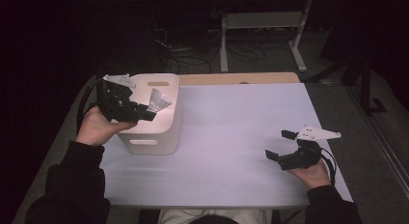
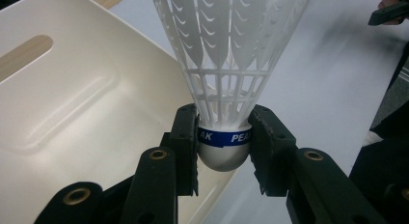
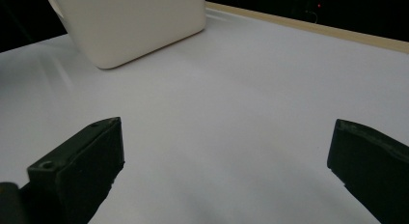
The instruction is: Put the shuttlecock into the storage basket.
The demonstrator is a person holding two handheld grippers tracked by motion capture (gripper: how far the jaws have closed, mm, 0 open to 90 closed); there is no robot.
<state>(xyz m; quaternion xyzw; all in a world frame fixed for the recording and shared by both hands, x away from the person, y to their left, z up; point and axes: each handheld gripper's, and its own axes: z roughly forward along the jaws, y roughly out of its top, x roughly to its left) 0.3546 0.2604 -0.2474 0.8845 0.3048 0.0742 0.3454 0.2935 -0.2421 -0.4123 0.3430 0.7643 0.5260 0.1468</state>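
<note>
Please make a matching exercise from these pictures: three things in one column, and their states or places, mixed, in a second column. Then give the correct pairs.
Things:
1. left tool
2. right tool
3. white bin

States or places:
A. stands at the table's left side, open at the top
B. shut on the shuttlecock, held over the bin
C. open, holding nothing, at the table's right side

Pairs: 1-B, 2-C, 3-A

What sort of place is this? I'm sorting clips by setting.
Probably a lab or workshop for recording demonstrations: a white-covered table in a dark room, loose cables on the floor behind it, a white desk frame beyond.
</note>
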